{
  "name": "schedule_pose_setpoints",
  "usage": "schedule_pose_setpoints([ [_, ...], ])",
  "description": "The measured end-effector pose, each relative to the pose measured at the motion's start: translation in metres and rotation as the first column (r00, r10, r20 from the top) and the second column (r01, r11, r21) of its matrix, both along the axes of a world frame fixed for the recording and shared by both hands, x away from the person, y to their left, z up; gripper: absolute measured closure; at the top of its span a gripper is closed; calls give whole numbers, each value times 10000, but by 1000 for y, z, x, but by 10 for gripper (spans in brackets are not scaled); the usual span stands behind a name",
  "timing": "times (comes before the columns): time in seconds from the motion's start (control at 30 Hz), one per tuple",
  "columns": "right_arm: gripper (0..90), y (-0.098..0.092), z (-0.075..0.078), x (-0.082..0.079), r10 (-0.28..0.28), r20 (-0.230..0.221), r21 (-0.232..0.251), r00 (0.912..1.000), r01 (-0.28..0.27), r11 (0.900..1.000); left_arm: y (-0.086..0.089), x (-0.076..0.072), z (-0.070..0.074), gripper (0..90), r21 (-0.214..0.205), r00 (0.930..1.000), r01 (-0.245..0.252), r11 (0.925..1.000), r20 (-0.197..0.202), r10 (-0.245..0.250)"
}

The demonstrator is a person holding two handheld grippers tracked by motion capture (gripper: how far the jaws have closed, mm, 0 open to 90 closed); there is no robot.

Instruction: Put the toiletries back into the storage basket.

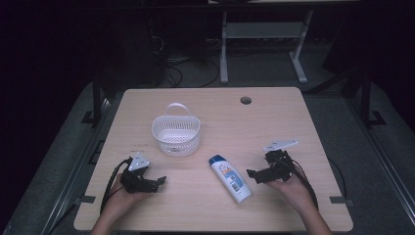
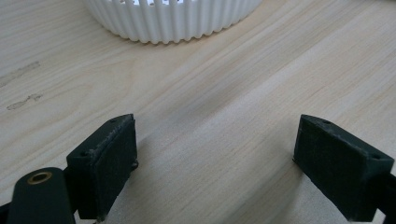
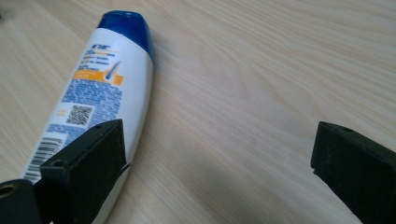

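Bottle (image 3: 100,100) lying flat beside right gripper (image 3: 219,158), jaws apart; basket (image 2: 173,18) ahead of left gripper (image 2: 215,163), jaws apart.

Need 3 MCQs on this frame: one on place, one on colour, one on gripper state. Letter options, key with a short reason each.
1. Where does the bottle lie on the table?
A. inside the basket
B. flat, between the two grippers
C. upright at the far edge

2. What colour is the bottle's cap?
A. blue
B. red
C. green

3. How is the right gripper set?
A. shut on the bottle
B. shut, holding nothing
C. open, holding nothing

Key: 1 B, it lies on its side, nearer than the white basket, with the left gripper to its other side. 2 A, the right gripper view shows it. 3 C, its jaws stand wide apart over bare wood.
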State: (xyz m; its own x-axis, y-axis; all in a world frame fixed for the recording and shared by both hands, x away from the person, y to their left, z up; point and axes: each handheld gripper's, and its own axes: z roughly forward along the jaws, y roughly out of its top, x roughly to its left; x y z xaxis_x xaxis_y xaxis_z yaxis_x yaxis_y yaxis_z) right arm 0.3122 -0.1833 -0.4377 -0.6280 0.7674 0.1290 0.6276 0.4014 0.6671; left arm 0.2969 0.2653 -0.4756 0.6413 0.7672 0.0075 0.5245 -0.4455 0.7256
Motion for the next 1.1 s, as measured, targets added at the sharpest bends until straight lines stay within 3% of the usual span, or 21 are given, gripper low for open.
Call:
schedule_pose_setpoints([
  [0.3,56,18,6,7,371,-172,222,9992,-368,9991,0,0,0,130,-23,10000,-8,10000,-15,8],
  [0.67,57,38,10,17,462,-773,32,9959,-461,9989,0,0,0,130,-1,10000,-1,10000,-37,1],
  [1.1,69,65,15,27,801,-1130,-188,9904,-827,9964,-1,0,0,130,12,10000,-7,10000,-38,7],
])
